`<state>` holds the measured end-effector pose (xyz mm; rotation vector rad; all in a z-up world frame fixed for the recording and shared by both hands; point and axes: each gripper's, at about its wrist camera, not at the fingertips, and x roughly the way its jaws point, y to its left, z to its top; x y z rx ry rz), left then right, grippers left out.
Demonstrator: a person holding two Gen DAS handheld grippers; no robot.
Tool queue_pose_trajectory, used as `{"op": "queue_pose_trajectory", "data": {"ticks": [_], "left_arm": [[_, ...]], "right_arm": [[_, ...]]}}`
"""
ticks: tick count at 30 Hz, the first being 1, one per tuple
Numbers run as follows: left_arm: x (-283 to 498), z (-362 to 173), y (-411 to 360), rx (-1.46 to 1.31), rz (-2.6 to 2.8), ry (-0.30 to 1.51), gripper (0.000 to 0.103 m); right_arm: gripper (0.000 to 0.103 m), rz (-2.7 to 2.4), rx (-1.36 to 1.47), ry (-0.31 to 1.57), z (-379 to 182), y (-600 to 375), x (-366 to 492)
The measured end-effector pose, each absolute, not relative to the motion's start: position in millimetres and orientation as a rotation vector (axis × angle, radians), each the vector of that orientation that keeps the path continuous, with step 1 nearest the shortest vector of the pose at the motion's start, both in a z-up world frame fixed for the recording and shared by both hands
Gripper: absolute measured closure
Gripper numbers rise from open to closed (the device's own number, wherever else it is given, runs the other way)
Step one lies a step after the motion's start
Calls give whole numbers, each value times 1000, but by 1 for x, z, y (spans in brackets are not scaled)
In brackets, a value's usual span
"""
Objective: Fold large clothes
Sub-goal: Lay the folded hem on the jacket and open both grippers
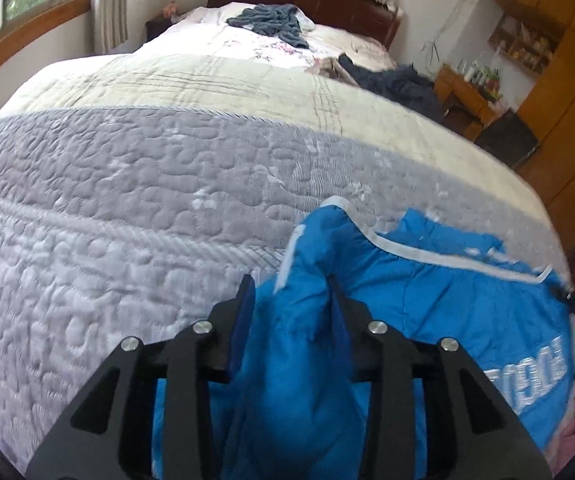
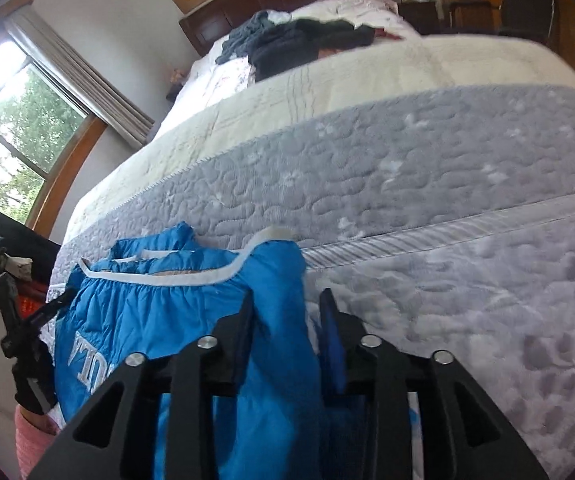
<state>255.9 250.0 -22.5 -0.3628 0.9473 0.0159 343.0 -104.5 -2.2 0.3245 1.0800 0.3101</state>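
Observation:
A bright blue garment [image 1: 427, 300] with white trim and white lettering hangs stretched between my two grippers, just above the near end of the bed. My left gripper [image 1: 290, 292] is shut on a bunched edge of it, with blue cloth filling the gap between the pads. In the right wrist view the same blue garment [image 2: 159, 320] spreads to the left, and my right gripper [image 2: 287, 300] is shut on its other edge. The white-trimmed opening [image 2: 191, 276] faces up. The lower part of the garment is hidden behind the grippers.
The bed [image 1: 147, 184] has a quilted grey and cream cover. Dark clothes [image 1: 271, 22] lie in a pile near the brown headboard, with more dark clothes [image 1: 399, 80] at the right side. A wooden desk [image 1: 463, 96] and cabinets stand to the right. Windows are on the left.

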Motion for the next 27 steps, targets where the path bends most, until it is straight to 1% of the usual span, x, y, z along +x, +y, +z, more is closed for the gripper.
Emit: {"op": "queue_pose_trajectory", "data": {"ticks": [2,4,8,14,16,18,22,27], "left_arm": [[233,-8,257,-381,7,917,66],[209,4,258,-350,10,881,66],[150,19,251,-296,-12,829,61],[100,9,238,-256,-39,836,60],[93,-2,235,-245,-36,857,60],[93,-13,230,-224,-25,886,60],[93,-31,236,-229,-7,900,58],[90,-40,236,-228,-7,888,56]], "right_arm": [[66,330,329,1069,9,-115,328],[63,354,339,1065,16,-122,313],[53,415,343,1081,21,-131,266],[52,474,358,1128,7,-136,213],[54,465,330,1147,0,-131,203],[69,464,316,1162,-6,-126,198],[74,426,288,1171,-15,-122,195],[74,408,266,1186,-27,-117,195]]}}
